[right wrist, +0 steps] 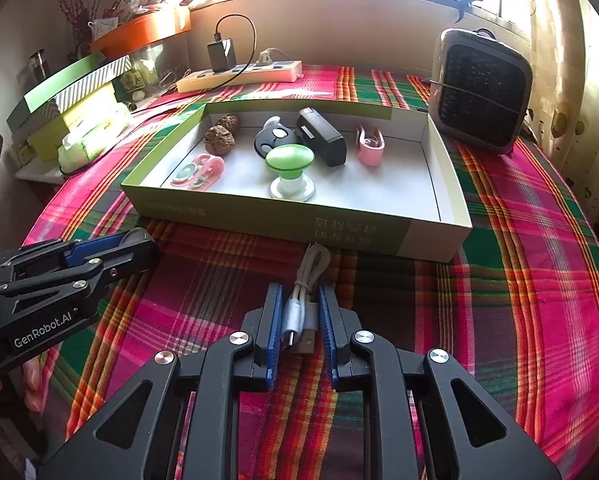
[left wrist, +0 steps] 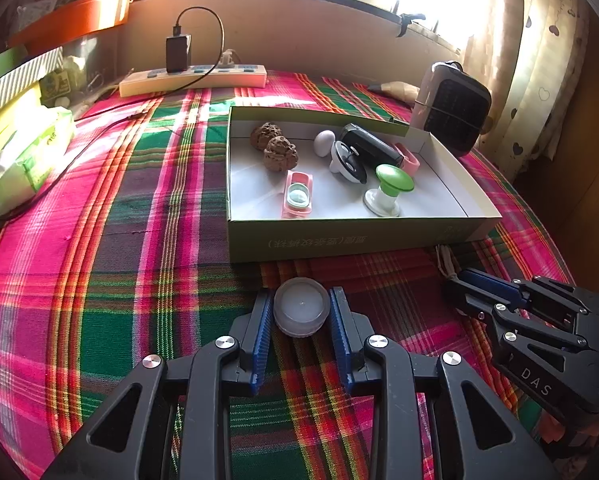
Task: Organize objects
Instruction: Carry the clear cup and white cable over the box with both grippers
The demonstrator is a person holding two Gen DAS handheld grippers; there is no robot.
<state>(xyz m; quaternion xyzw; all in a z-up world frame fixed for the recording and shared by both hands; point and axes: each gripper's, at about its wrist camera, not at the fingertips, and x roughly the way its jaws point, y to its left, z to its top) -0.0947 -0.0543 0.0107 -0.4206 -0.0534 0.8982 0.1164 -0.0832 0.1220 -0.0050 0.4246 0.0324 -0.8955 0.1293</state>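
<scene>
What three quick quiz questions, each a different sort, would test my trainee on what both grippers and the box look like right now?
1. True or false: the left gripper grips a small round translucent cap.
2. The right gripper is closed on: A) a walnut, B) a bundled white cable, C) nothing.
3. Fill in: the green-topped piece stands inside the open ____.

Key: 1 true; 2 B; 3 box.

A plaid cloth (right wrist: 519,280) covers the table. On it the open green box (right wrist: 299,224) sits in the middle, a power strip (right wrist: 239,74) at the far edge, a small heater (right wrist: 481,88) far right, and tissue packs (left wrist: 27,152) left.
</scene>
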